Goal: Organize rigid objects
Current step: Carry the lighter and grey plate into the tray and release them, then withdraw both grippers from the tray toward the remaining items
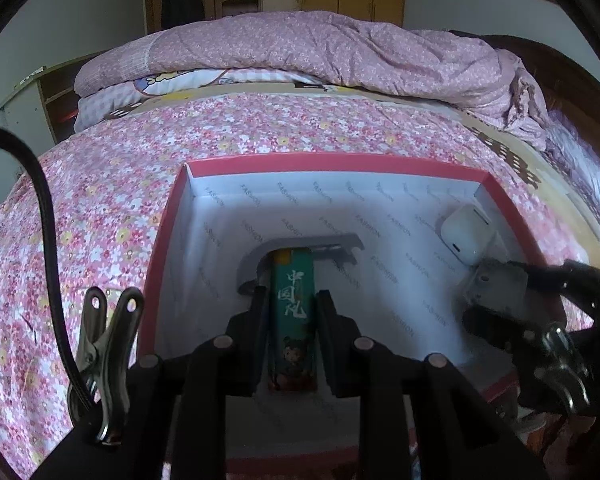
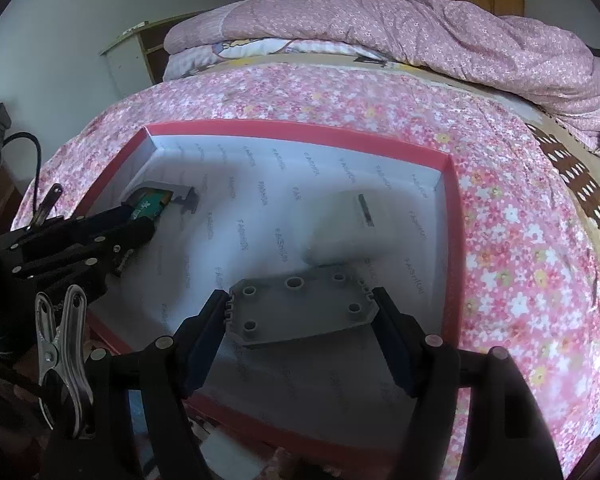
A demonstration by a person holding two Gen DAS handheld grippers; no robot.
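A red shoebox lid (image 1: pixel 332 162) with white FASHION-printed lining lies open side up on the bed (image 1: pixel 100 208), on its pink floral sheet, near the bed's near edge. The left tongs (image 1: pixel 293 300) are clamped on a green lighter (image 1: pixel 294 304) printed with Chinese characters and a cartoon figure, held inside the lid toward its left side, the lighter's tip over a curved grey metal bracket (image 1: pixel 300 246) lying on the lining. The right tongs (image 2: pixel 300 304) are clamped on a flat grey metal plate (image 2: pixel 300 306) with round holes, held inside the lid near its near right corner. A white earbud case (image 1: pixel 466 234) rests by the lid's right wall, just beyond the plate. A folded pink quilt (image 1: pixel 320 48) lies across the bed's far edge.
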